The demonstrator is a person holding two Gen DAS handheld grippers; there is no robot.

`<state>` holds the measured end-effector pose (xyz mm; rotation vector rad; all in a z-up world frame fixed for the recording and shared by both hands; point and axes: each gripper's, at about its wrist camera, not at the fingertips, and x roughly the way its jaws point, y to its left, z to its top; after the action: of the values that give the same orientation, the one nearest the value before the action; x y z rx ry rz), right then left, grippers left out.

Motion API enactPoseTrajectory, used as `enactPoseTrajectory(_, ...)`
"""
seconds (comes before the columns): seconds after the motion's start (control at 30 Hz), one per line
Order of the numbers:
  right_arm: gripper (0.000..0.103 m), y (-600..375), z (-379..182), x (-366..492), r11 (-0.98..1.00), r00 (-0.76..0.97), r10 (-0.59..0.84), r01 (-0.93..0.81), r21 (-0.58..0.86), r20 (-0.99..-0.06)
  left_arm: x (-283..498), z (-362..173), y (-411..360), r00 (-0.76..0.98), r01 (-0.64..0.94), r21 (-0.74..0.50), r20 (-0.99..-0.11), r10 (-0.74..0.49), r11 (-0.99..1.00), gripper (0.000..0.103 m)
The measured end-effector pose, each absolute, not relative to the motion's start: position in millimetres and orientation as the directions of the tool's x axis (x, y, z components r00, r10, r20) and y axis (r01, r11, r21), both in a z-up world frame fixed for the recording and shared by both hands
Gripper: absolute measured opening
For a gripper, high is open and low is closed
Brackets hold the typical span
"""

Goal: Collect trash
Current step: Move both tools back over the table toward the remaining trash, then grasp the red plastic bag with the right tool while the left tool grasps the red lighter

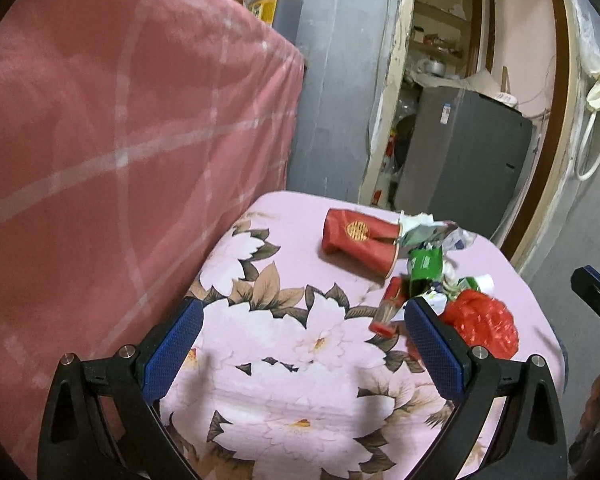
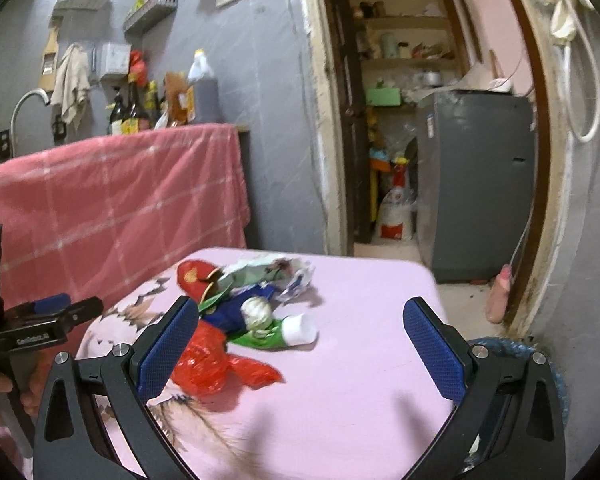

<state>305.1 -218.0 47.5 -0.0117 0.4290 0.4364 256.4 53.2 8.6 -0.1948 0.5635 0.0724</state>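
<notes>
The table is covered by a matt pink floral cloth (image 1: 300, 360), and a crumpled red plastic bag (image 2: 212, 360) on it looks glossy and crinkled. The red cup (image 1: 360, 240) looks like smooth paper with a gold emblem. Both grippers have matt black plastic arms, rough-textured blue pads (image 2: 168, 344) and shiny metal pins.

Lying on the pink cloth (image 1: 284, 360): one red paper cup (image 1: 360, 240), one red plastic bag (image 2: 208, 356), one green wrapper (image 1: 424, 268), one blue wrapper (image 2: 236, 312), one white cap (image 2: 300, 330), one crumpled paper (image 2: 296, 274). Hovering: two grippers, left (image 1: 304, 344) and right (image 2: 296, 344).
</notes>
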Motion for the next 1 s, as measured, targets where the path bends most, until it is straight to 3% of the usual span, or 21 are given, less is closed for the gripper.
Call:
enactPoseTrajectory(0.23,0.102,-205,37,316,0.897,0.777,0.424,-0.431,0.098,-0.464,264,3,51,0.825,-0.080,-0.184,-0.564,-0.039,0.980,0.098)
enactPoseTrajectory(0.33,0.097,-201,32,320,0.881,0.741,0.453,-0.457,0.122,-0.495,268,2,47,0.818,-0.056,-0.174,-0.572,-0.055,0.983,0.095)
enactPoseTrajectory(0.5,0.084,-190,26,324,0.856,0.689,0.489,-0.498,0.142,-0.535,275,-1,47,0.799,-0.043,-0.192,-0.596,-0.082,0.981,0.083)
enactPoseTrajectory(0.83,0.083,-151,3,334,0.804,0.563,0.525,-0.573,0.156,-0.638,285,-6,60,0.765,-0.064,-0.193,-0.640,-0.077,0.979,0.080)
enactPoseTrajectory(1.0,0.069,-141,-8,338,0.805,0.535,0.502,-0.576,0.142,-0.680,292,-8,58,0.743,-0.027,-0.195,-0.660,-0.111,0.980,0.074)
